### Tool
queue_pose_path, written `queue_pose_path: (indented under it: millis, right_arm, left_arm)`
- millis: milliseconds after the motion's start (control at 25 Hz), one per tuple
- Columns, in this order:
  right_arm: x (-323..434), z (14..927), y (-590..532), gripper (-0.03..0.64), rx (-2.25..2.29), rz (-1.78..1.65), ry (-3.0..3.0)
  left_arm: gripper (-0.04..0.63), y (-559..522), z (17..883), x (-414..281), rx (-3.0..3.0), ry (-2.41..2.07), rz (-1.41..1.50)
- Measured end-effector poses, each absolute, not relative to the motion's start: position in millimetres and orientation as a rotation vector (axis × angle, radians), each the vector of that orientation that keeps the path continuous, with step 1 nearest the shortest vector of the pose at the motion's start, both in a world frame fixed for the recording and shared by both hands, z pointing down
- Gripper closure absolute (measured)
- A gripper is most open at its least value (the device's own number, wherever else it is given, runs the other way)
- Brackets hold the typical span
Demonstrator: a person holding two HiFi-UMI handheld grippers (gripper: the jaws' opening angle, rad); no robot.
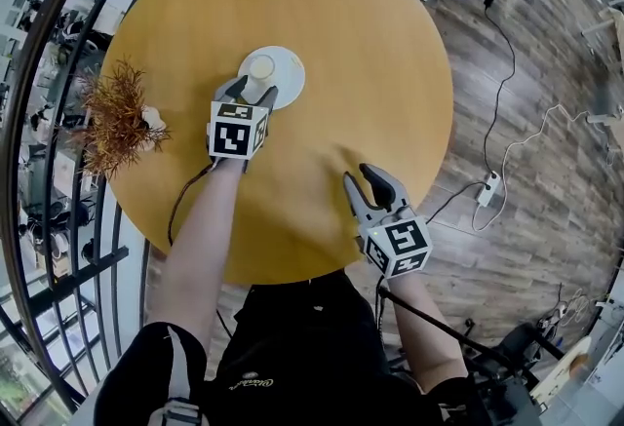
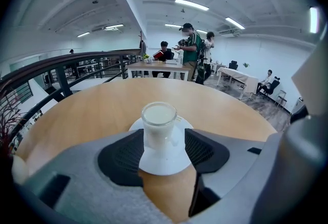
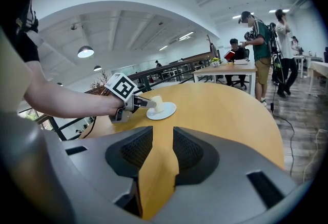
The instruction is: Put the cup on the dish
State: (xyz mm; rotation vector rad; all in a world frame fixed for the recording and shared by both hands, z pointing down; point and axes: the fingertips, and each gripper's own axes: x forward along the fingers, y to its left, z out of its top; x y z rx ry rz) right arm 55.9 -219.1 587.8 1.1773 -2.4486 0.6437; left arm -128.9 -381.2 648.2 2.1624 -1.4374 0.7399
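Observation:
A small white cup (image 1: 261,66) stands upright on a white dish (image 1: 289,81) left of the middle of the round wooden table (image 1: 370,54). My left gripper (image 1: 252,91) is at the dish's near edge, its jaws apart on either side of the cup's near face. In the left gripper view the cup (image 2: 159,124) rises from the dish (image 2: 163,162) between the dark pads (image 2: 120,156), with a gap on the right side. My right gripper (image 1: 365,182) hovers over the table's near edge, its jaws a little apart with only tabletop showing between them (image 3: 163,148).
A dried brown plant (image 1: 117,117) sits at the table's left edge beside a black railing (image 1: 39,73). A cable and a power strip (image 1: 487,190) lie on the wooden floor to the right. Several people are at desks far behind (image 2: 189,56).

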Motion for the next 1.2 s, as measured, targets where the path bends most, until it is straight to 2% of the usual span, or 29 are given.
queue_pose_path:
  millis: [320, 640, 880, 1200]
  right_arm:
    - [59, 553, -219, 0.509, 1.21, 0.573, -2.497]
    - [67, 501, -218, 0.509, 1.27, 0.46, -2.551]
    - [74, 453, -219, 0.509, 1.308, 0.353, -2.613]
    - [79, 399, -208, 0.512, 1.328, 0.237, -2.686]
  left_arm:
    - [0.483, -348, 601, -109, 2.252, -1.435, 0.673]
    - [0.554, -307, 510, -61, 2.457, -1.394, 0.532]
    - [0.586, -283, 445, -27, 2.599, -1.388, 0.444]
    - [0.588, -252, 400, 7, 2.675, -1.365, 0.359]
